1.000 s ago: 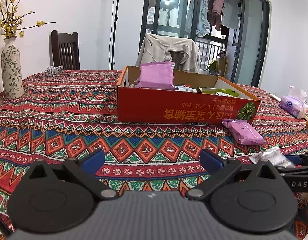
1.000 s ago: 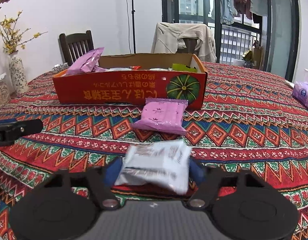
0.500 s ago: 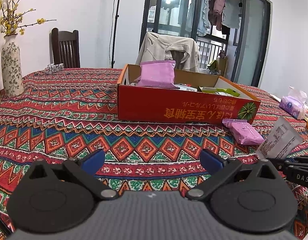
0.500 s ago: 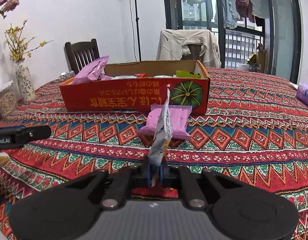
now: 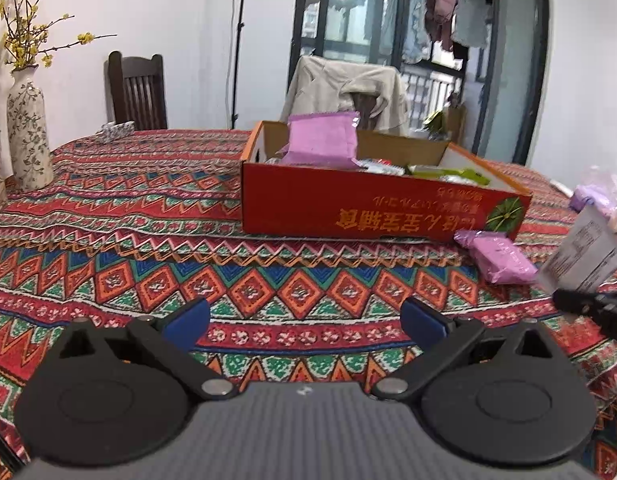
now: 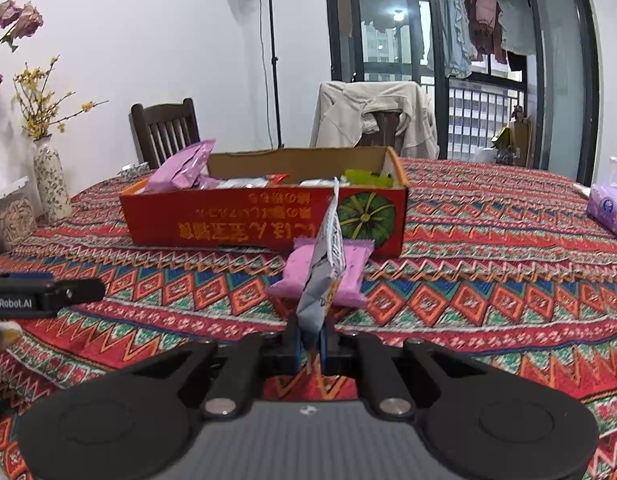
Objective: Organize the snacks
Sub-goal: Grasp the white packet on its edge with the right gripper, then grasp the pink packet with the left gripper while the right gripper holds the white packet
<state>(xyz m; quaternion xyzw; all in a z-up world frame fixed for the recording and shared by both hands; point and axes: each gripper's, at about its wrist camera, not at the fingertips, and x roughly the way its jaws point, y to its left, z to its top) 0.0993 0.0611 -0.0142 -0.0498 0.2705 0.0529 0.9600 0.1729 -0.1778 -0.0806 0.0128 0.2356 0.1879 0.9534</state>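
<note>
Now that our right gripper [image 6: 310,344] has pinched its jaws tight on the white snack packet [image 6: 324,276] and lifted it off the surface, it stands upright, facing the red box [image 6: 264,220]. Our left gripper [image 5: 304,320] hangs wide open, empty. Beyond, a pink packet [image 6: 324,276] lies against the box, awaiting its turn.

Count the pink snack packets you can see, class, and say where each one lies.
2: one pink packet stands propped in the box at its left end; the other pink packet lies on the tablecloth before the box. More may be hidden inside.
</note>
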